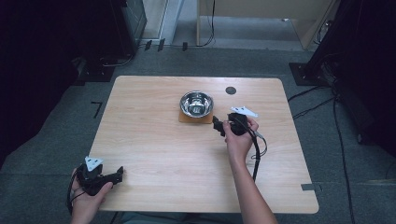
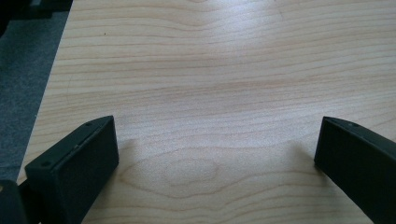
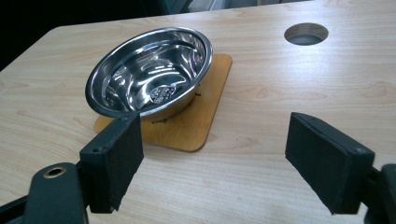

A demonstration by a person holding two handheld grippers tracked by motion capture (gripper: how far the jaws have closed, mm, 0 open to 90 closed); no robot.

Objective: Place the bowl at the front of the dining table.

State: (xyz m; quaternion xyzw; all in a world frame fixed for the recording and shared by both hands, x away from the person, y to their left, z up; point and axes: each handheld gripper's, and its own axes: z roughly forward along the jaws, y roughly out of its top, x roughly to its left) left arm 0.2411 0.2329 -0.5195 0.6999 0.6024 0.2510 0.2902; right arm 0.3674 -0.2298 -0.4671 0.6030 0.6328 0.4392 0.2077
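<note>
On a pale wooden counter (image 1: 154, 154), a steel bowl (image 1: 196, 103) sits on a thin brown mat (image 1: 186, 119) near the far edge. Just beside it hovers the right claw (image 1: 218, 126), jaws apart and empty, likely approaching; next it needs lining up with the bowl's rim. Well apart, at the near corner, the left claw (image 1: 116, 174) rests, jaws apart.

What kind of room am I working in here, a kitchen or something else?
Probably a lab or recording workspace, not a kitchen. The light wooden table stands on grey carpet, black cables trail across the floor beside dark equipment stands, and only a shiny steel bowl on an orange-brown mat is set out.
</note>
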